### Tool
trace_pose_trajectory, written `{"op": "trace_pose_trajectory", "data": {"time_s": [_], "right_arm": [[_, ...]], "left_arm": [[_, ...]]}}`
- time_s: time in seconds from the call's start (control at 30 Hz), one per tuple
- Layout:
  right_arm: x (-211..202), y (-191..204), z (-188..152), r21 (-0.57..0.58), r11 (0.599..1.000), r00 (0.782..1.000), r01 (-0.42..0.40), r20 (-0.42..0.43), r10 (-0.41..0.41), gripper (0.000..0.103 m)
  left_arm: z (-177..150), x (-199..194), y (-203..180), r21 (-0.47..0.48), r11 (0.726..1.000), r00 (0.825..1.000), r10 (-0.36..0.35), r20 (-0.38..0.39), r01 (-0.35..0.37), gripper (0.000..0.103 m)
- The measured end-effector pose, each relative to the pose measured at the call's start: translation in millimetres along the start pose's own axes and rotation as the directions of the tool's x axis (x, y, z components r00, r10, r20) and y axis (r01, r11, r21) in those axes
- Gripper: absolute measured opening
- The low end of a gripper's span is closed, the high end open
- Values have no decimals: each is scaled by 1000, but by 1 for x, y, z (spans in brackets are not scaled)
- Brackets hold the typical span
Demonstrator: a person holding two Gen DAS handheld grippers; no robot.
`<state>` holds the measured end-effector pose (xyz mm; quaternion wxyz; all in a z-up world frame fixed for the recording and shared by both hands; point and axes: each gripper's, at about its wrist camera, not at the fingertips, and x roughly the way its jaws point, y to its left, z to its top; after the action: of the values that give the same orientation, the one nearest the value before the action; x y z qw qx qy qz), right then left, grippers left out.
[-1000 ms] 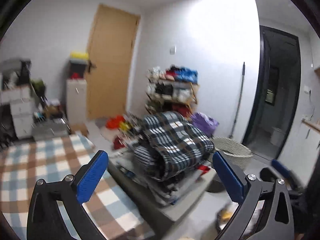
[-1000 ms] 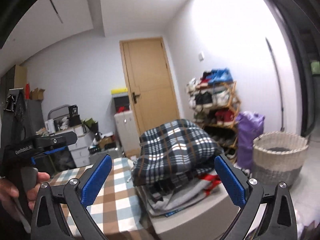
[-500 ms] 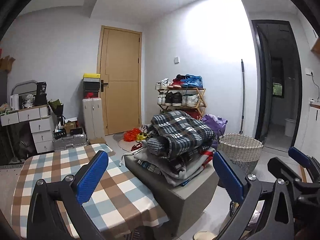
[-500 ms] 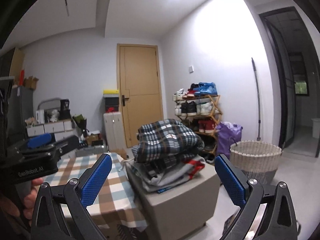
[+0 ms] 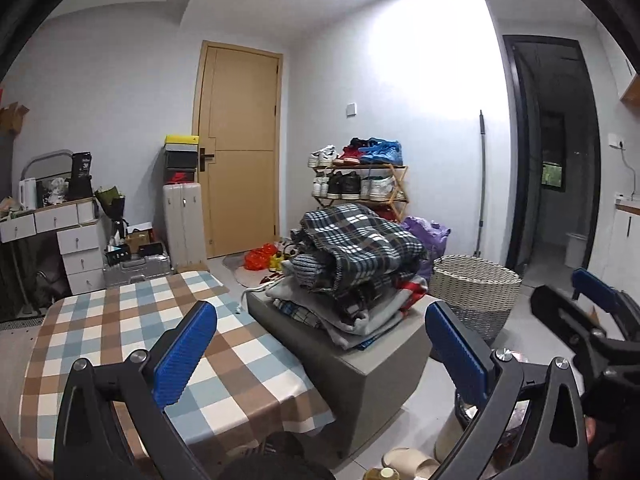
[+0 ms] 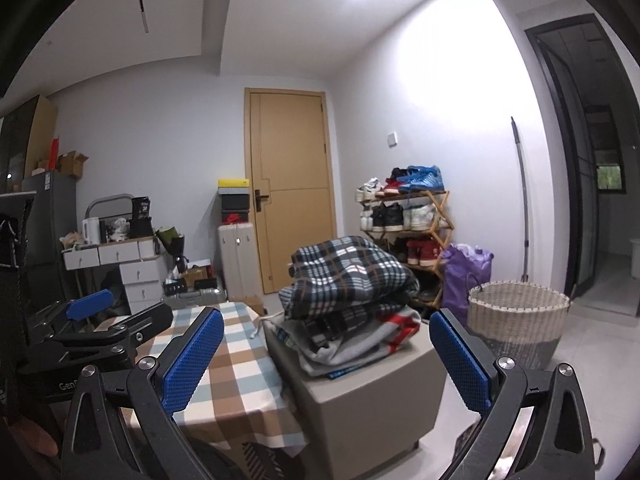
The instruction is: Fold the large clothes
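Left gripper [image 5: 320, 344] spread wide, nothing between the blue pads, held in the air above the near edge of the checked table [image 5: 100, 340]. Right gripper [image 6: 326, 354] likewise spread and empty, hovering off the table's right edge; a bit of the hand holding the left unit shows at the lower left of the right view.

Task looks like it is at or between garments: no cloth is in either grip and nothing lies spread on the tablecloth. The pile of clothes [image 5: 356, 268] sits on the grey box [image 5: 360, 364] touching the table's right side, a plaid blanket-like piece [image 6: 344, 276] on top, grey and red-white items under it. The pile is roughly stacked, so some may be folded already, but from this angle I cannot tell which are done and which are waiting. Likely next: pick the top piece and lay it on the table.

Around: wicker basket [image 6: 516, 328] on the floor right of the box, purple bag [image 6: 464, 276] and shoe rack [image 6: 404, 220] behind, door [image 6: 292, 188], white drawers [image 5: 76, 252] at the far left, slipper [image 5: 404, 458] on the floor near the box.

In the way: nothing on the table; the box corner and the basket crowd the right side.
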<state>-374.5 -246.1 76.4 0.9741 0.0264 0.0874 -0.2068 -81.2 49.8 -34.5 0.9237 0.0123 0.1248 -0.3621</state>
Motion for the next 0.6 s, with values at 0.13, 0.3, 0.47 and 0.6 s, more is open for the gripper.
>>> {"op": "trace_pose_trajectory", "data": {"time_s": [0.13,0.3,0.47,0.6], "right_arm": [[-3,2,0,3,1000,1000,-12,6,12,103],[-8,6,-1,-6,1000,1000,-18,13,18,103],[-9,9,-1,-12,999,999,-30,14,30,103],[-10,11,-1,-27,999,999,-33,19,33,103]], "left_arm": [[0,-2,0,-7,1000,1000,6,0,-6,102],[1,-1,1,-13,1000,1000,3,-21,-4,102],[1,-2,0,-6,1000,1000,2,-21,-2,102],[3,-3,-3,5,1000,1000,6,-13,-6,102]]}}
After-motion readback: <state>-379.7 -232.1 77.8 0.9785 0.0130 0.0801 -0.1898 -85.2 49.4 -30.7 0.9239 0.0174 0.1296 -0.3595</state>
